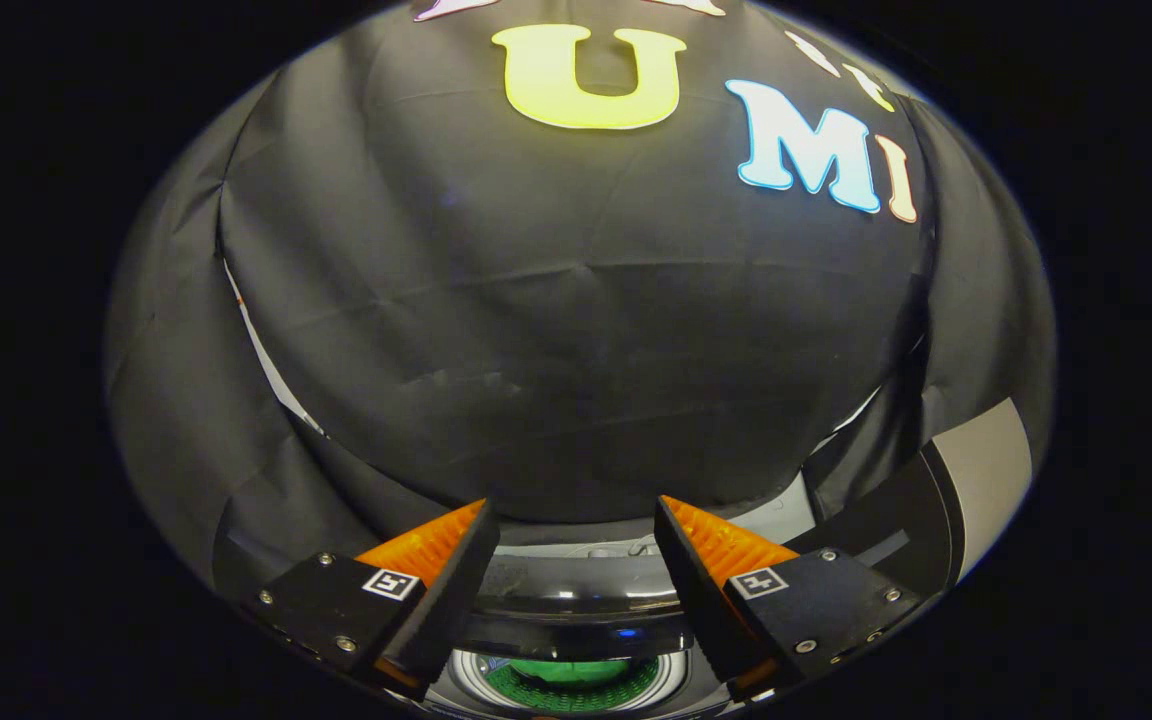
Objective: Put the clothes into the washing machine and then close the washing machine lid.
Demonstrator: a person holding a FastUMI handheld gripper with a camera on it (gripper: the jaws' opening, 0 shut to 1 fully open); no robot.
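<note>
My gripper point(574, 503) is open and holds nothing between its fingers. It hovers above the washing machine point(576, 595), whose glossy dark top panel lies just under and between the fingers. Below that panel is the round drum opening point(676, 682) with a pale rim. Something green point(568, 678) lies inside the drum; I cannot tell whether it is cloth. The machine's lid point(921, 525), dark with a silver-grey edge, stands raised beside and beyond the right finger.
The black cloth wall point(576, 330) of the booth rises close behind the machine and curves around both sides. A thin pale gap in the cloth point(261, 350) runs down beyond the left finger.
</note>
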